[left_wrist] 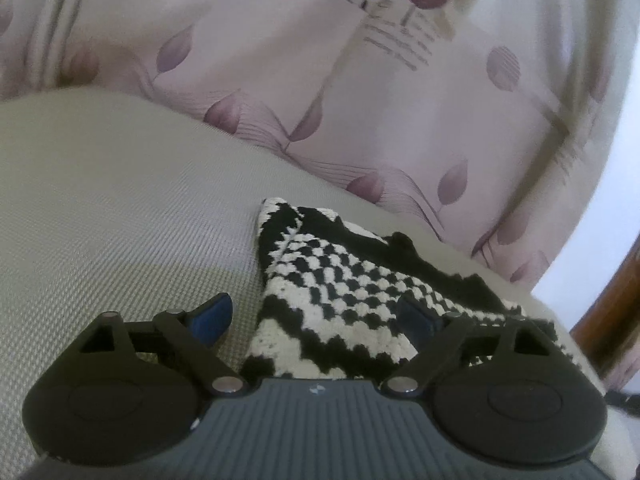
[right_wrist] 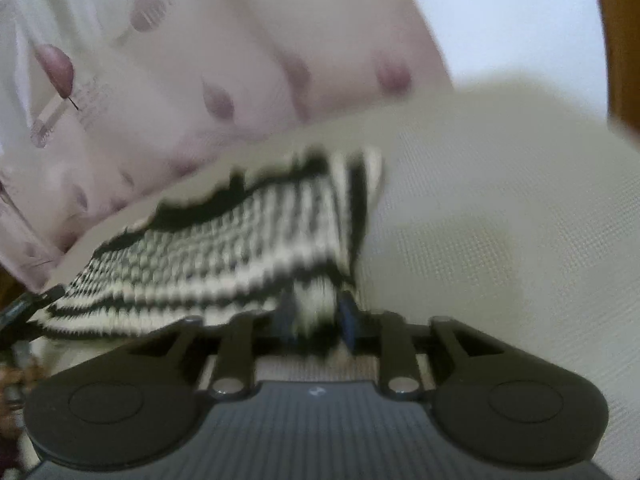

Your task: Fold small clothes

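- My left gripper (left_wrist: 316, 316) stood wide around the black-and-white checked knitted garment (left_wrist: 340, 280), pads clear.
- My right gripper (right_wrist: 316, 312) pinched its bunched edge.
- Garment lay on beige woven cushion (left_wrist: 120, 208).

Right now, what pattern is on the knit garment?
Black-and-white checkerboard with zigzag bands on the knit garment, sharpest in the left wrist view.
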